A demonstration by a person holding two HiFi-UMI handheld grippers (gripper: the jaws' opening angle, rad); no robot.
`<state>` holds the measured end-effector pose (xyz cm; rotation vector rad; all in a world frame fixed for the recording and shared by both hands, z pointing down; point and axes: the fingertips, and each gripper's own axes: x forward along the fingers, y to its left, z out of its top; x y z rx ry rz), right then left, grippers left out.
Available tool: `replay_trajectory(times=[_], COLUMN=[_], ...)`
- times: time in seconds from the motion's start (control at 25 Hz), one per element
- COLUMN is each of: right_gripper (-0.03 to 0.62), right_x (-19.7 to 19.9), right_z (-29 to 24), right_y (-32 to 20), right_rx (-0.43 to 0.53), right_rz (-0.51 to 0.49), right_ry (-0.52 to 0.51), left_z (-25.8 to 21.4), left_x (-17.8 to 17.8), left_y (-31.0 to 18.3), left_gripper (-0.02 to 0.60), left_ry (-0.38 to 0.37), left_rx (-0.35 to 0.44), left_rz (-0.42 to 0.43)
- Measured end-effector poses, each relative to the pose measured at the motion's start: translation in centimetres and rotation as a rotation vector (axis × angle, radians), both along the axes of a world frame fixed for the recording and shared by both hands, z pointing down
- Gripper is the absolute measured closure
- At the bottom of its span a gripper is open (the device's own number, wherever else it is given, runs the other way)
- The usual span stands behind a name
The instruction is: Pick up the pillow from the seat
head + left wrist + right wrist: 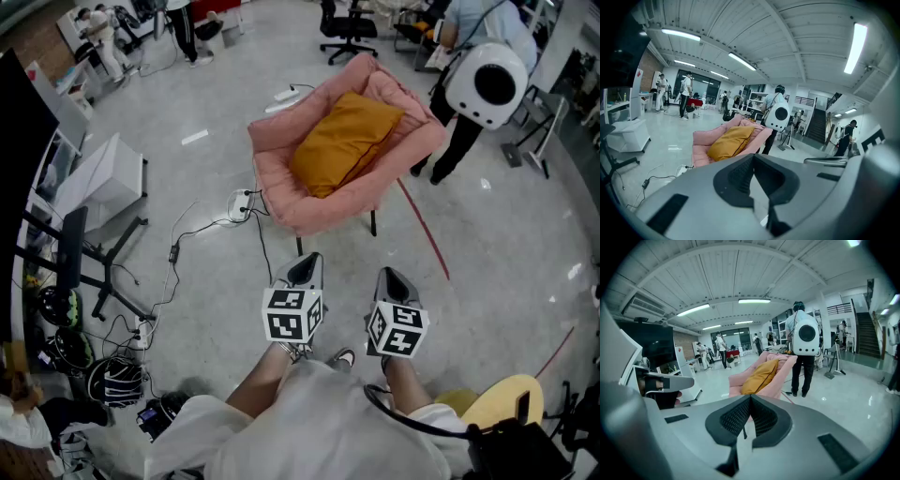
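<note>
A mustard-yellow pillow [344, 142] lies tilted in a soft pink chair [283, 197] ahead of me in the head view. The same pillow [730, 142] shows beyond the jaws in the left gripper view, and the pillow [761, 376] shows again in the right gripper view. My left gripper [307, 266] and right gripper [391, 277] hang side by side in front of the chair, well short of it. Both are shut with nothing between their jaws. Their tips point toward the seat.
A person with a white round backpack [486, 82] stands just right of the chair. Cables and a power strip [240, 204] lie on the floor to its left. A white cabinet [101, 178] and a black stand [94, 272] are at the left. A red floor line [424, 230] runs past the chair.
</note>
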<state>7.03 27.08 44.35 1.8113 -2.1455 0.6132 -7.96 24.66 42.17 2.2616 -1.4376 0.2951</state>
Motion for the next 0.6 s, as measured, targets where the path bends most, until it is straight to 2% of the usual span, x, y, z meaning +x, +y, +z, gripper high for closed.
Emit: replay_trajectory(times=[0.4,0.6], right_gripper=[0.565,0.565], right_x=[-2.6,-3.9], right_z=[0.2,0.2], right_y=[0.2,-0.2], right_rx=[-0.011,-0.011], right_rz=[-0.023,-0.003], right_ry=[0.000,-0.022], left_z=[0.5,0.4], left_x=[-1.6,-2.9], left_y=[0.0,-0.5], left_gripper=[0.574,0.574], left_ry=[0.000,0.010], left_rx=[-0.015,-0.013], left_rz=[0.006,0.021])
